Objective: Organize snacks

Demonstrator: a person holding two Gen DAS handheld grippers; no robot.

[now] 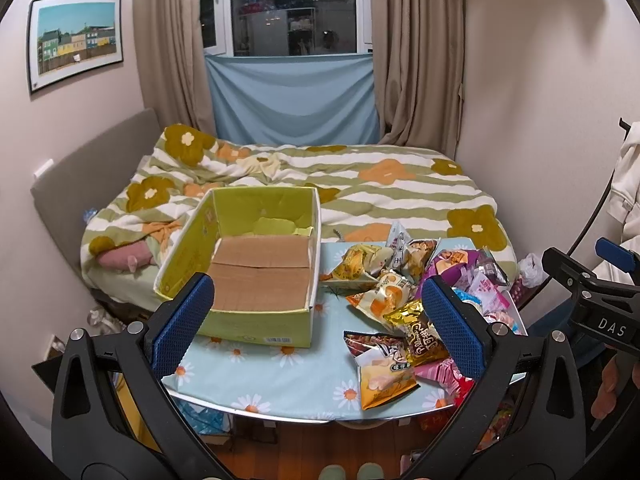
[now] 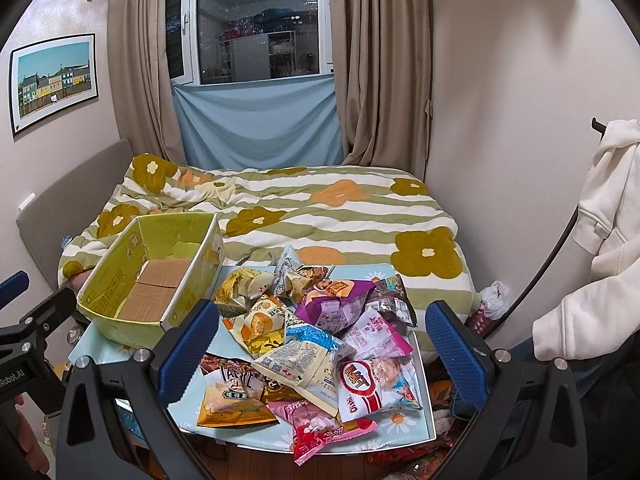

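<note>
Snacks (image 2: 320,344) are lying in a loose overlapping pile on the right half of the tabletop (image 1: 256,380), with the empty yellow box (image 1: 256,280) sitting just beside them on the left, open side up, evidently as their destination. Left gripper (image 1: 316,320) and right gripper (image 2: 320,348) are both hovering short of the tabletop, fingers apart and holding nothing, probably readying a first pick.

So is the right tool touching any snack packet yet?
Apart. In the right wrist view the right tool is open and held above the snack pile, its fingers framing the packets with nothing pinched between them.
</note>
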